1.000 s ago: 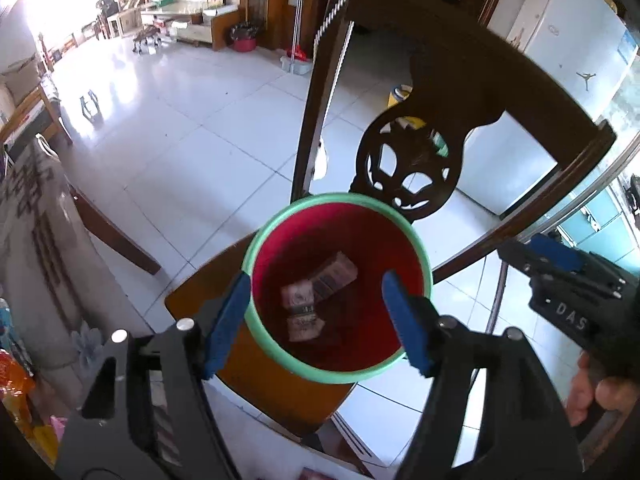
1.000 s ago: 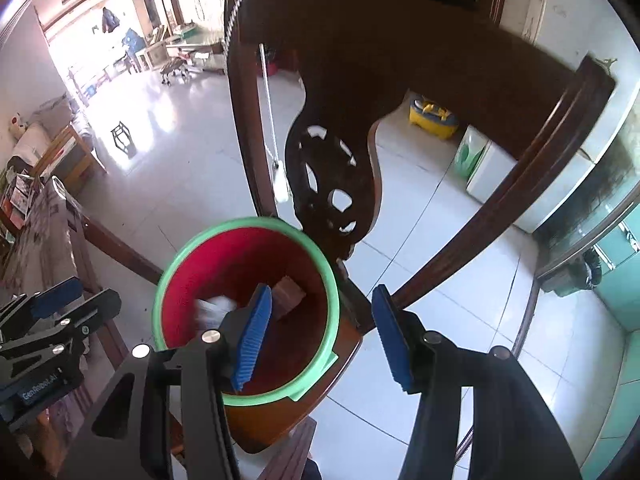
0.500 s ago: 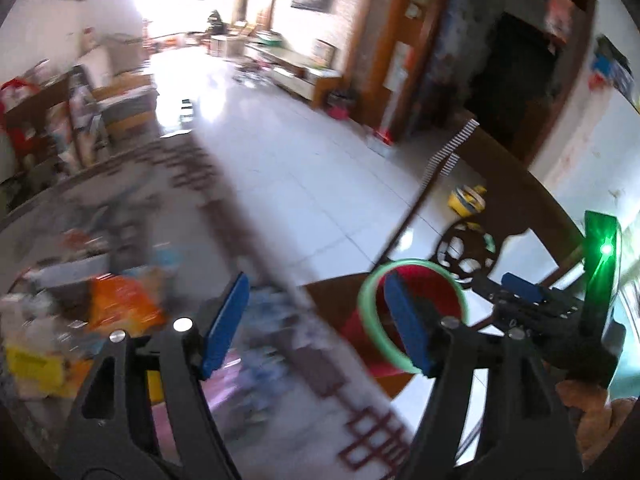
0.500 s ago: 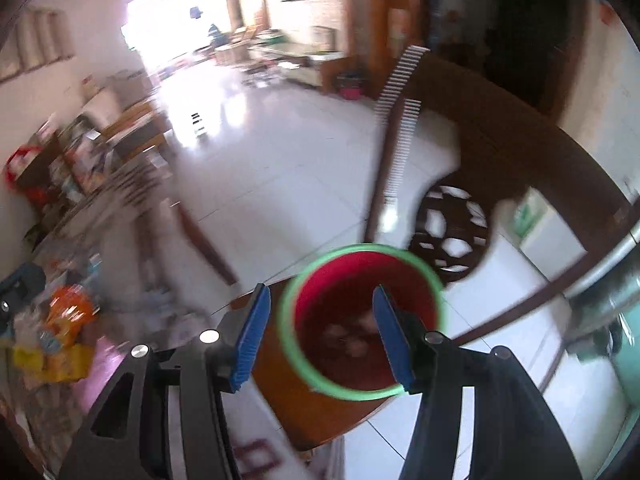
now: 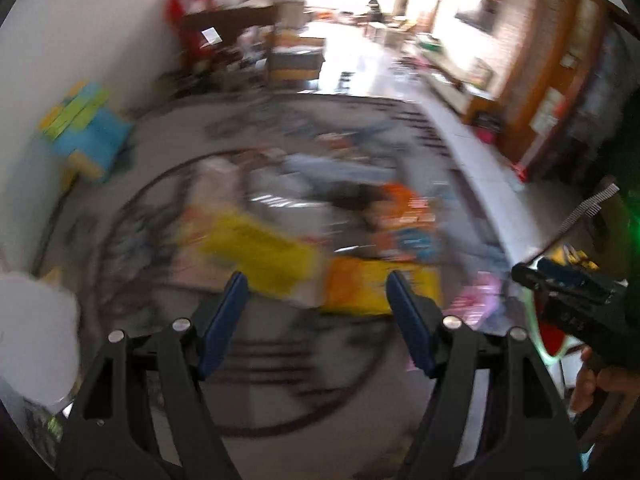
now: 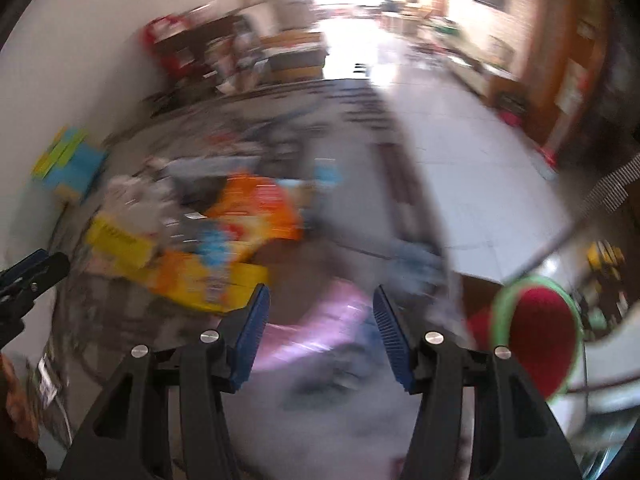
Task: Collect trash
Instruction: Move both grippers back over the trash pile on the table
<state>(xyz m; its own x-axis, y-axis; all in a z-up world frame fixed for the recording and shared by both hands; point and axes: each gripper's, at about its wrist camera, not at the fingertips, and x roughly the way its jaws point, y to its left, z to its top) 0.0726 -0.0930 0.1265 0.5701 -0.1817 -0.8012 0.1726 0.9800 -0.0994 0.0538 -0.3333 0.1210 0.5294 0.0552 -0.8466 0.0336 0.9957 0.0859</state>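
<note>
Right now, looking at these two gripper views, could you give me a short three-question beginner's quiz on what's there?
1. True or false: the left gripper holds a wrapper.
2. What colour is the rim of the red bucket?
3. In the right wrist view, what lies between the right gripper fingers? A) pink packet B) yellow packet C) the bucket

Key: 1 false, it is empty; 2 green; 3 A, behind the fingers, not gripped.

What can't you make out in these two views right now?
- Wrappers on the table: motion blur in both views, kinds unreadable.
- Pink item: right view, blurred, partly behind the jaws.
- Bin: right view, contents blurred; left view, hidden behind the right gripper.
</note>
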